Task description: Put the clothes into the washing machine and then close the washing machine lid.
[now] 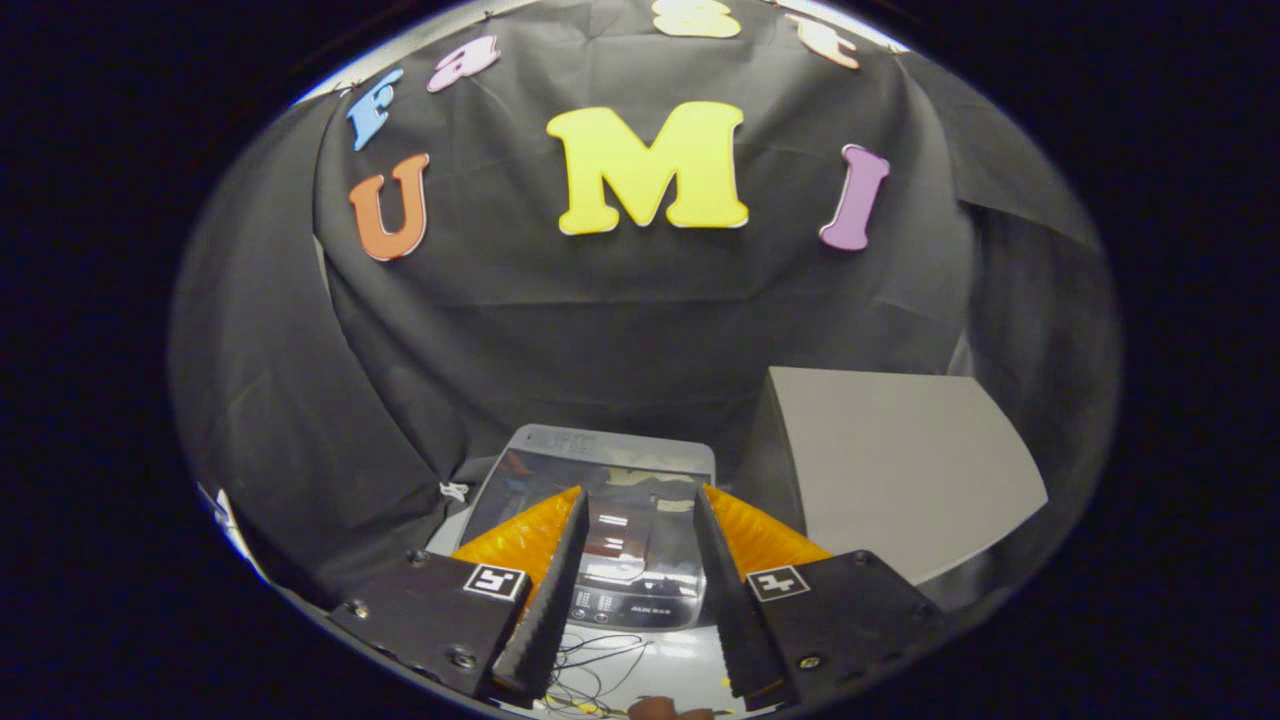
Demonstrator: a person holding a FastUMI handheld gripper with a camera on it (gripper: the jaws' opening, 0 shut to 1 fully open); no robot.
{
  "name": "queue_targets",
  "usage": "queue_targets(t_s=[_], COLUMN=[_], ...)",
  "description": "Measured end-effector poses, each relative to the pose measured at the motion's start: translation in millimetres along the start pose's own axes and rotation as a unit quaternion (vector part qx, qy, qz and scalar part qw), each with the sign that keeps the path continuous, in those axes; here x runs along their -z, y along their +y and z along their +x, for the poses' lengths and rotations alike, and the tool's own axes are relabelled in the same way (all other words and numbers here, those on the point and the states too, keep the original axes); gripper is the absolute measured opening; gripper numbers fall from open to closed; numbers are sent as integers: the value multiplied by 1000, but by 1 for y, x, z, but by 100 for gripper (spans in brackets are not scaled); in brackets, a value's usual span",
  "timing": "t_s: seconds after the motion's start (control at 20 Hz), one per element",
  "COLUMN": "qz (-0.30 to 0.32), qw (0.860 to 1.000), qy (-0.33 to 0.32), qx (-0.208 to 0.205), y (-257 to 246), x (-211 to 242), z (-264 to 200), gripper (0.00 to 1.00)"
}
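Washing machine (610,480) lengthwise beyond parted, empty jaws, lid down.

Grey box (900,460) against the black cloth wall (600,320), thin dark wires (600,655) on a pale surface, perhaps cables

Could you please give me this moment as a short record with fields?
washer: small top-loader ahead, seen between the fingers
lid: shut, glossy, reflecting light
panel: on the near edge of the washer
gripper: fingers apart, holding nothing, above the washer
box: grey, right of the washer
wires: thin dark strands on the surface before the washer
clothes: cannot tell where
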State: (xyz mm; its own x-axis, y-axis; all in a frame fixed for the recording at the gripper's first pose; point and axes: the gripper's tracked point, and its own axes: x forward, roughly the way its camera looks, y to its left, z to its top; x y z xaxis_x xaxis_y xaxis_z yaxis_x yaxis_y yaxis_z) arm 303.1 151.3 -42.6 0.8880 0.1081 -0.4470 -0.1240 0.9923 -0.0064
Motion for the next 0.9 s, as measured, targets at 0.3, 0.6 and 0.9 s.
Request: queue_targets(t_s=[0.3,0.6,0.9], qz=[3,12,33], qw=[998,991,986], qy=[-67,-130,-166], qx=[17,23,2], y=[-29,-49,-59], x=[-7,-7,1], z=[-82,-158,-208], gripper=[67,91,99])
